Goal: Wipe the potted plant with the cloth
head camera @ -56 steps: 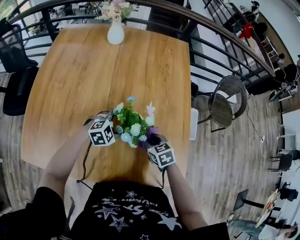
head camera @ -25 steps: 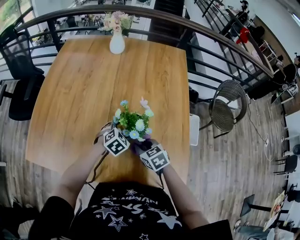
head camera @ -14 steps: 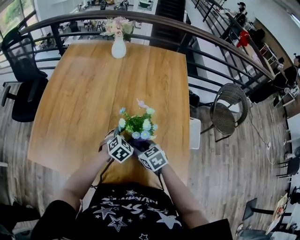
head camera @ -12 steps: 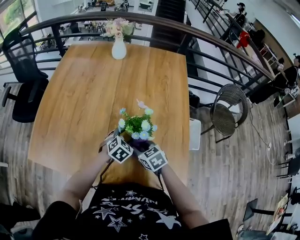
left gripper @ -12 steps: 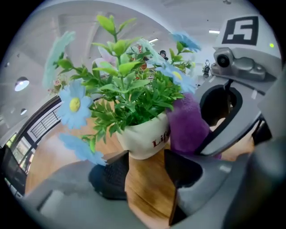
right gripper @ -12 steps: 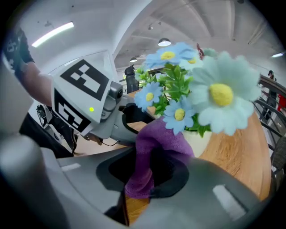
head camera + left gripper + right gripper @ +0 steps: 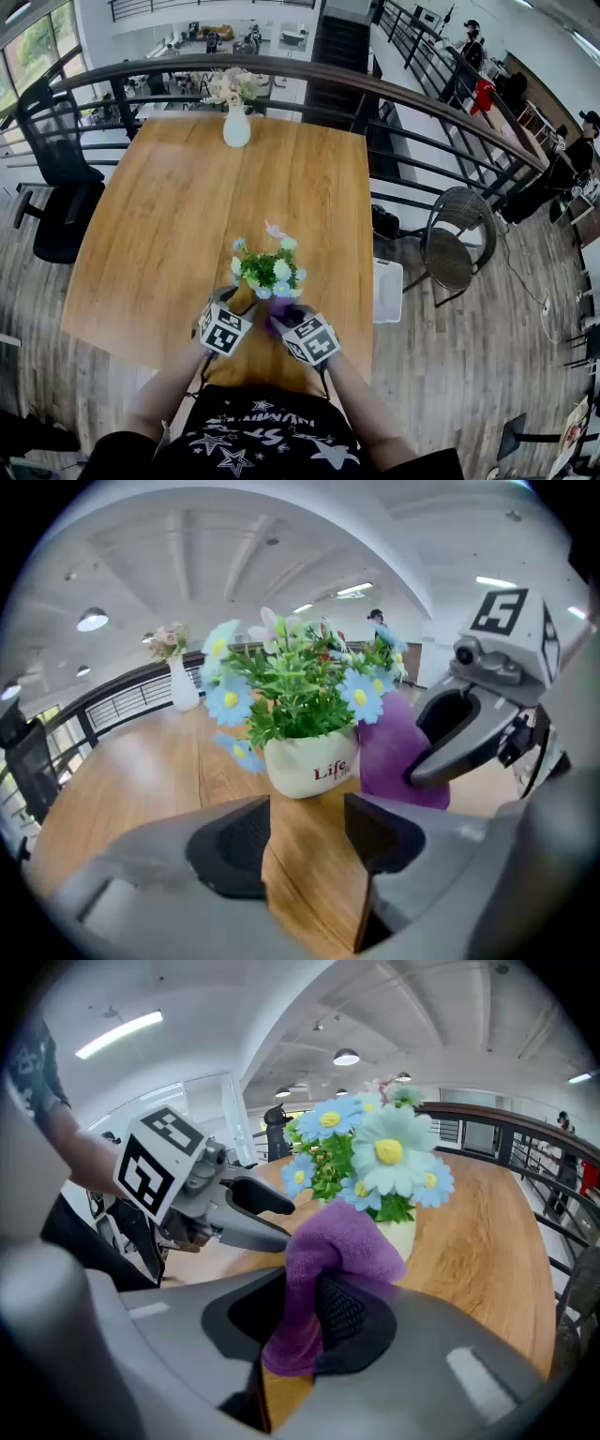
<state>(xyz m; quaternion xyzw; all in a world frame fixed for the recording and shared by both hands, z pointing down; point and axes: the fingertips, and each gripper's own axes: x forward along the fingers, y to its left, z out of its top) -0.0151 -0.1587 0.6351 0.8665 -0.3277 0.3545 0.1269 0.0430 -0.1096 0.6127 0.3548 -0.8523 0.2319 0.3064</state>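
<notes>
Closest in, the right gripper (image 7: 305,1283) is clenched on the purple cloth (image 7: 330,1241). One fold is pinched between its pads and the rest is bunched up ahead of them. My read is that it's held that way so a soft wad meets the plant, not hard plastic. The cloth looks to be up against the near right side of the white pot (image 7: 312,766), just under the blue flowers (image 7: 389,1157).

Beside it, the left gripper (image 7: 307,801) has its jaws apart, with nothing between them but bare table. It's aimed at the pot just ahead and seems placed to steady it while the other side rubs, though it isn't touching.

The potted plant (image 7: 267,267) stands upright near the front edge of the wooden table (image 7: 159,206), right before the person. What's in the way? Flowers and leaves overhang the pot's rim, so the cloth has to work under or through them. A light pot could also slide with no grip on it.

Further back, a white vase (image 7: 236,123) stands at the far edge, well apart. Beyond that there's a curved railing (image 7: 422,105), with a black chair (image 7: 56,178) on the left and a wicker chair (image 7: 457,230) on the right.
</notes>
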